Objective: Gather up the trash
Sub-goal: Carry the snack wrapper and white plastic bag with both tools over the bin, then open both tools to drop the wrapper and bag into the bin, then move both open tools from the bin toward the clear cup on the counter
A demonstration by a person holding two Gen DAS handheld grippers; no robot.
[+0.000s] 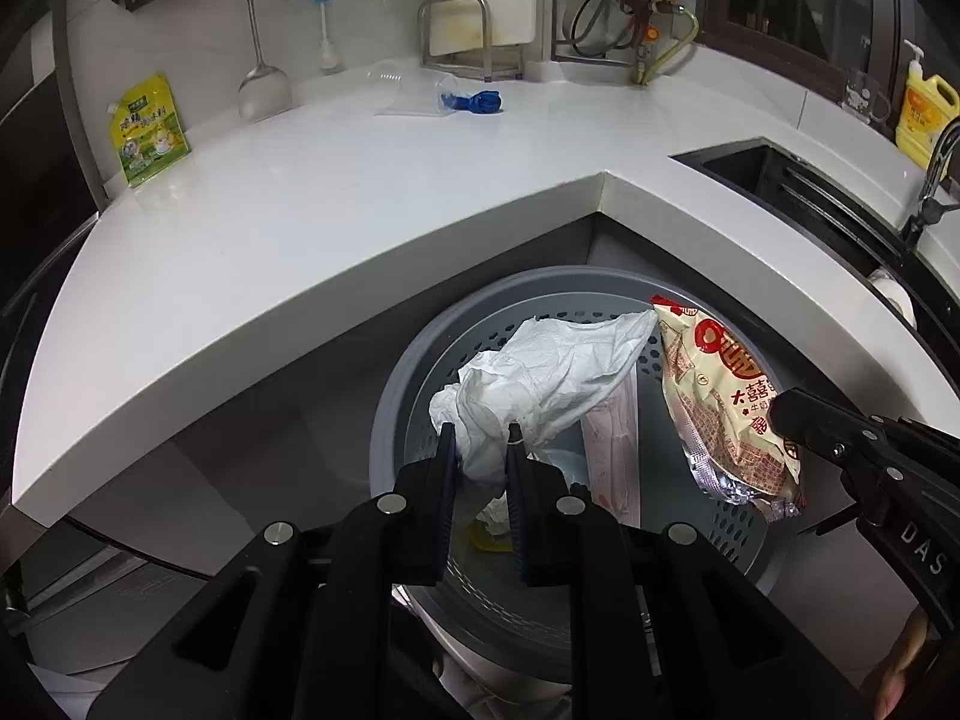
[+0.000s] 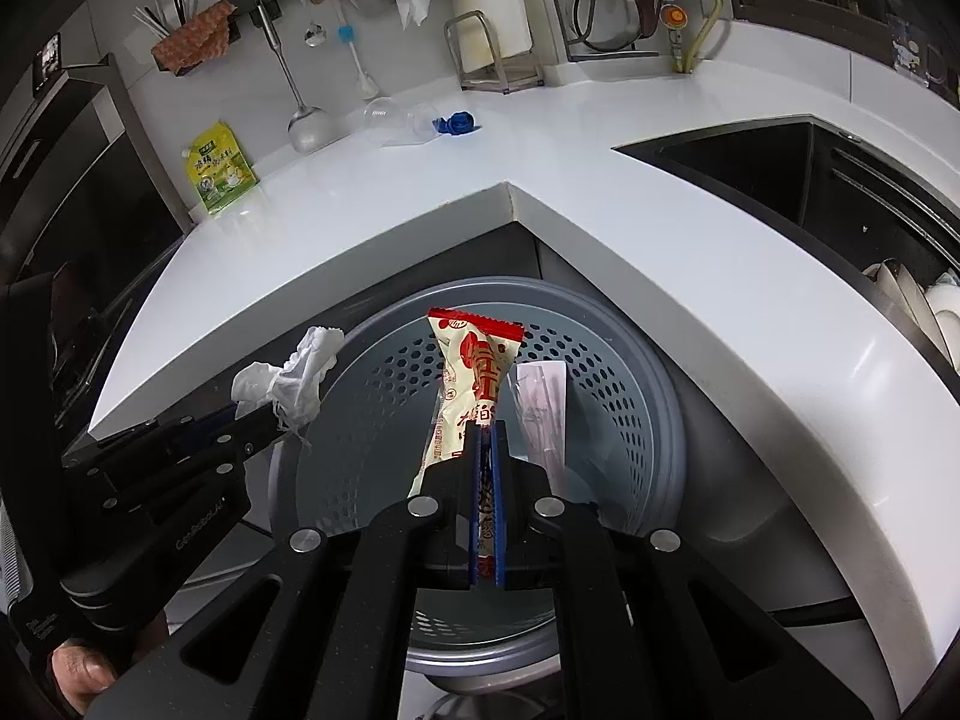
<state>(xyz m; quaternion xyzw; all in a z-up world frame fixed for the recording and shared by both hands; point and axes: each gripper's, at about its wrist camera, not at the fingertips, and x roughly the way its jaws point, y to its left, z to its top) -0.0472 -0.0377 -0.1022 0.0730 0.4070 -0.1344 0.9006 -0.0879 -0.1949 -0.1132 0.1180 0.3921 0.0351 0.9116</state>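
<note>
Over the grey perforated trash bin [image 1: 408, 372] my left gripper [image 1: 480, 435] is shut on a crumpled white tissue [image 1: 552, 372], which bulges out past its fingertips. My right gripper [image 2: 487, 432] is shut on a red and cream snack wrapper [image 2: 474, 360], held upright above the bin [image 2: 660, 396]. In the left wrist view the snack wrapper [image 1: 720, 396] hangs at the right, over the bin's far side, from the right gripper [image 1: 780, 414]. The right wrist view shows the left gripper [image 2: 270, 414] with the tissue [image 2: 288, 378] at the bin's left rim. A clear pinkish wrapper [image 2: 540, 402] leans inside the bin.
The bin stands under the inner corner of a white L-shaped countertop [image 1: 360, 192]. On it lie a tipped clear plastic cup [image 1: 414, 93] with a blue object [image 1: 474, 101] and a green-yellow pouch [image 1: 147, 129]. A black sink [image 2: 780, 168] and a yellow bottle [image 1: 924, 114] are at the right.
</note>
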